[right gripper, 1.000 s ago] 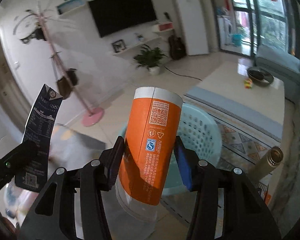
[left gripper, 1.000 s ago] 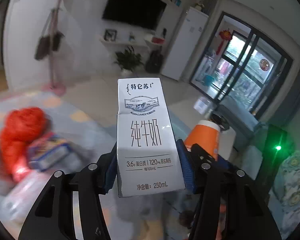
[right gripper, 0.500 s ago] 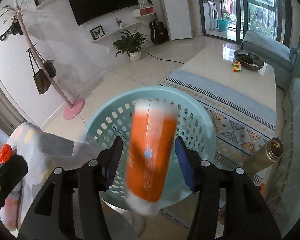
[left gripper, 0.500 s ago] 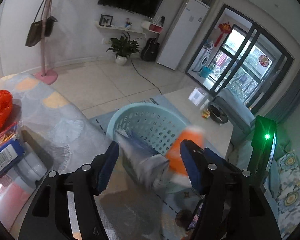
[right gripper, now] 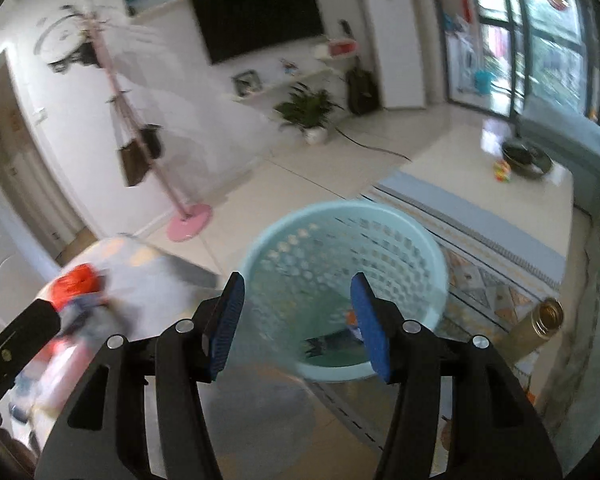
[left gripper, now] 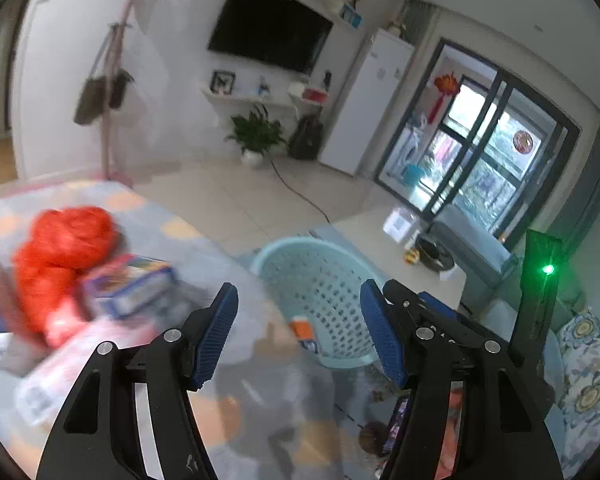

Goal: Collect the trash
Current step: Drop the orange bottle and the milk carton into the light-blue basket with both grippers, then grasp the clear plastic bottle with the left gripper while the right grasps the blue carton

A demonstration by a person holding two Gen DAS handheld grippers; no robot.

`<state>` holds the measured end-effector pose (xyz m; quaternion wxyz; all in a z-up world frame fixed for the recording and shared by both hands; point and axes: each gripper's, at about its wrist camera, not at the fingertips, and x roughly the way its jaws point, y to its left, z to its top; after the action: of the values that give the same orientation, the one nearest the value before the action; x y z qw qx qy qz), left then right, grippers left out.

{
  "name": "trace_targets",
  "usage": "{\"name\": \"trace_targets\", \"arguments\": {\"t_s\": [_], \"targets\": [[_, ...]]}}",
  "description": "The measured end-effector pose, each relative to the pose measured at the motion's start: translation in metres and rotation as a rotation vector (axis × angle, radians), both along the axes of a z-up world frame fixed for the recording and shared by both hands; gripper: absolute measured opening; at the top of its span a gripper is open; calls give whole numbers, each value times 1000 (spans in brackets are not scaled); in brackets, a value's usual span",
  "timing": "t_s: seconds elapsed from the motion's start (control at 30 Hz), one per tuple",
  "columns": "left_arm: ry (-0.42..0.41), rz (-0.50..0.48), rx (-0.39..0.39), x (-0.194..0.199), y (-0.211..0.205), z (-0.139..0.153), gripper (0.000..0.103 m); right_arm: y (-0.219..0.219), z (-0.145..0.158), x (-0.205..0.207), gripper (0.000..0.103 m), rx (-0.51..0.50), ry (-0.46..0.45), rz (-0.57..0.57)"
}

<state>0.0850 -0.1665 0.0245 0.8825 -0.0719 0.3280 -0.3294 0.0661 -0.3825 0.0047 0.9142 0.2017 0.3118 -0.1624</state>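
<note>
Trash already lies in the pale blue basket (right gripper: 342,276): an orange-and-white container (left gripper: 302,330) shows at its bottom in the left wrist view, and dark scraps sit low at about 6 o'clock inside it in the right wrist view. Both tools are empty. The left gripper (left gripper: 298,338) has just been opening its jaws and nothing sits between them; the right gripper (right gripper: 296,322) stands moderately wide with only the basket beyond it. More trash waits on the patterned table (left gripper: 180,228) at about 9 o'clock: a red mesh bag (left gripper: 66,246) and a colourful box (left gripper: 128,290) touching it, both blurred. Likely risks: the mesh snags or slips in a narrow pinch, and the two grippers, close together over the basket, may collide.
</note>
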Motion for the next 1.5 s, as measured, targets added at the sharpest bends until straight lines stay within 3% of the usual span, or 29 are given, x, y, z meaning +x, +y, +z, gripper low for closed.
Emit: {"name": "trace_targets", "arguments": {"t_s": [0.17,0.37,0.5,0.63,0.8,0.97,1.1,1.5], "targets": [[-48,111,5,-29,64,20,63,57,34,-5,52,-60,-64,129],[-49,301,45,-46,152,29,65,139,56,0,52,-117,-104,324],[-11,415,73,-41,213,29,65,190,59,13,52,-133,-96,459],[57,462,137,-19,254,22,66,234,50,38,52,-135,-48,571],[136,414,190,6,283,-2,73,273,29,69,57,-120,41,675],[187,337,243,23,283,-25,82,291,14,90,62,-152,96,715],[216,301,274,32,280,-38,82,299,4,101,63,-142,128,739],[217,293,352,41,268,-53,59,320,-15,129,62,-184,202,756]]}}
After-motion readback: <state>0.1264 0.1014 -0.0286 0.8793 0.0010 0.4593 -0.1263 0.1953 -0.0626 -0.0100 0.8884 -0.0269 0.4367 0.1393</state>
